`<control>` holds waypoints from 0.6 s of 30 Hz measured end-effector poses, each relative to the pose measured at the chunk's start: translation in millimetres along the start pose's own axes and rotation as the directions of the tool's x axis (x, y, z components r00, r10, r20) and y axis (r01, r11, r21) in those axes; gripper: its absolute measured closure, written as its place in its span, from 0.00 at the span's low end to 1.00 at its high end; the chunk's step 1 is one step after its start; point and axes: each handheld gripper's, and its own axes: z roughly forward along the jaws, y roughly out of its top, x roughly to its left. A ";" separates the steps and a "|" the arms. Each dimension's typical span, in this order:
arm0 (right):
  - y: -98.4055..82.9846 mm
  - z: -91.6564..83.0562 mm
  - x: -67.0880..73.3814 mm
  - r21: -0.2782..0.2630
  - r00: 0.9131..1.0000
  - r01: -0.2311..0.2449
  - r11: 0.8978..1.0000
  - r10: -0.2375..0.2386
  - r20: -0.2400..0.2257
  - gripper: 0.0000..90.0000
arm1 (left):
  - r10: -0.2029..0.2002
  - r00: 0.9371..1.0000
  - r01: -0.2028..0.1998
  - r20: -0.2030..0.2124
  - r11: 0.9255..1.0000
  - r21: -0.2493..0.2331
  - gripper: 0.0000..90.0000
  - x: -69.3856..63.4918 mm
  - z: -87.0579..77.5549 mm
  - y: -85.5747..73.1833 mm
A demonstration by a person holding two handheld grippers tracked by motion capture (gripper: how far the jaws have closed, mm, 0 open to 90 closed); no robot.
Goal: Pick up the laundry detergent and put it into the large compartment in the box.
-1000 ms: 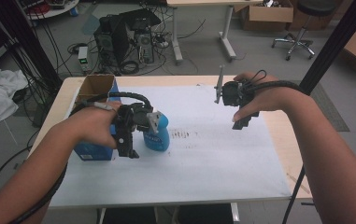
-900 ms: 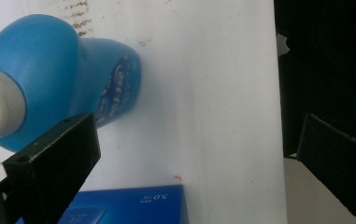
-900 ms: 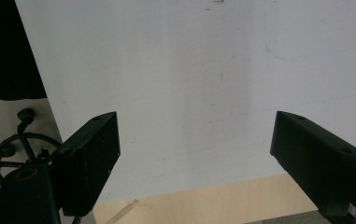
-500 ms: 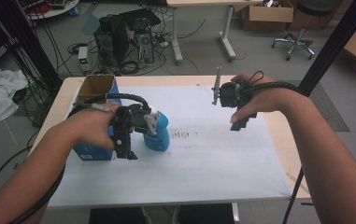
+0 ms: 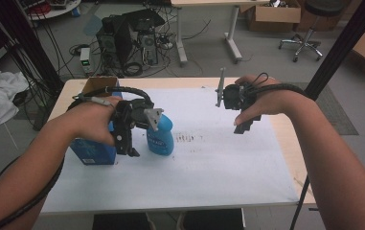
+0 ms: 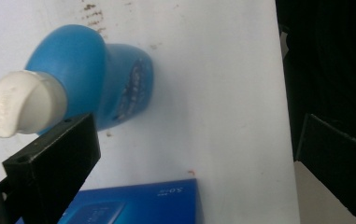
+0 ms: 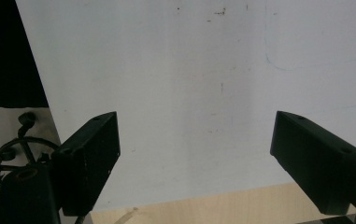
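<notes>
White paper covered the tabletop (image 5: 228, 177), with a smear of brown stains (image 5: 187, 139) near its middle. Just left of those stains stood the blue spray bottle (image 5: 162, 136), upright, its white trigger head (image 6: 19, 102) at the top. The left gripper (image 5: 125, 139) hung just left of the bottle, its fingers (image 6: 54, 163) spread wide; in the left gripper view one finger sat beside the trigger head without clearly touching it, so the bottle was not yet gripped. The step in hand looked like the approach to a grasp: the next move would call for bringing the fingers around the bottle's neck or body and closing them. Left of the bottle, touching or nearly so, stood a blue carton (image 5: 91, 151). Behind it an open cardboard box (image 5: 98, 85) sat, its contents hidden. Well right of the bottle, the right gripper (image 5: 245, 122) hovered above bare paper, fingers (image 7: 89, 154) wide apart and empty.
</notes>
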 end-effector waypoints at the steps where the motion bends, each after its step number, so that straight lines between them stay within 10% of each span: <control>1: 0.2 0.5 0.0 0.000 1.000 0.000 1.000 0.000 0.000 0.18 | 0.005 1.000 -0.005 -0.001 1.000 -0.010 0.00 2.4 -1.1 -0.4; 18: -6.4 -2.3 3.7 0.009 1.000 -0.027 1.000 0.027 0.006 0.18 | 0.041 0.999 -0.042 -0.034 0.998 -0.039 0.00 28.9 -9.4 -8.0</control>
